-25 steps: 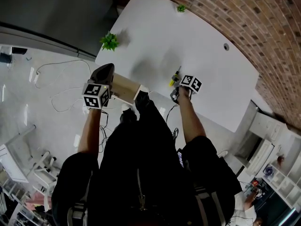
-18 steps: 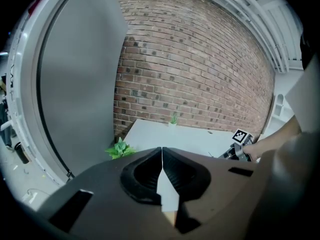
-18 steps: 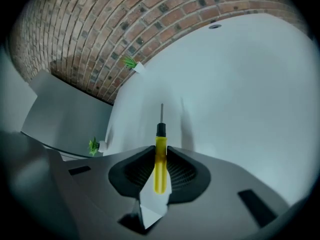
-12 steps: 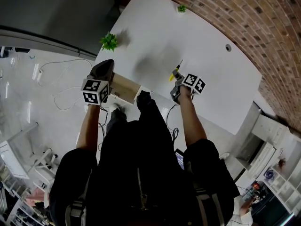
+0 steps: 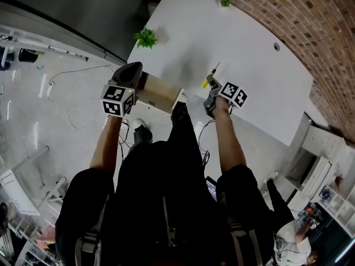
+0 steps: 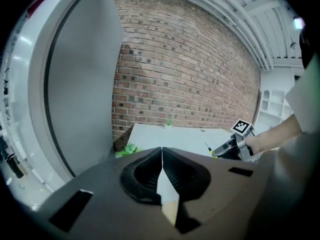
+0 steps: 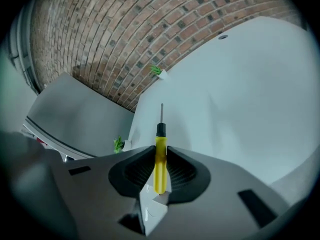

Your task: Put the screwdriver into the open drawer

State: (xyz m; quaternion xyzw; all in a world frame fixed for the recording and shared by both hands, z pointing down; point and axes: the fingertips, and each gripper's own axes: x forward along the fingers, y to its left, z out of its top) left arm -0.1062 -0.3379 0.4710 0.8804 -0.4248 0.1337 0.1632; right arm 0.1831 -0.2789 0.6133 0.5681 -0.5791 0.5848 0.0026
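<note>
A screwdriver (image 7: 160, 156) with a yellow handle and a thin metal shaft sits upright between the jaws of my right gripper (image 7: 160, 151), which is shut on the handle. In the head view the right gripper (image 5: 211, 87) holds the screwdriver (image 5: 208, 81) above the near part of the white table (image 5: 249, 54). A tan wooden drawer (image 5: 161, 95) stands open under the table's near edge. My left gripper (image 5: 135, 67) hovers at the drawer's left end. Its jaws meet with nothing between them (image 6: 161, 156). The left gripper view also shows the right gripper (image 6: 231, 148) over the table.
Two small green plants (image 5: 146, 37) (image 5: 226, 3) stand on the table's left edge and far corner. A cable hole (image 5: 276, 46) lies near the brick wall (image 5: 310, 21). A grey panel (image 6: 82, 84) rises at the left. Cables (image 5: 72, 110) trail on the floor.
My right gripper has risen off the table with the screwdriver in it and moved a little farther out. The left gripper has shifted slightly beside the drawer.
</note>
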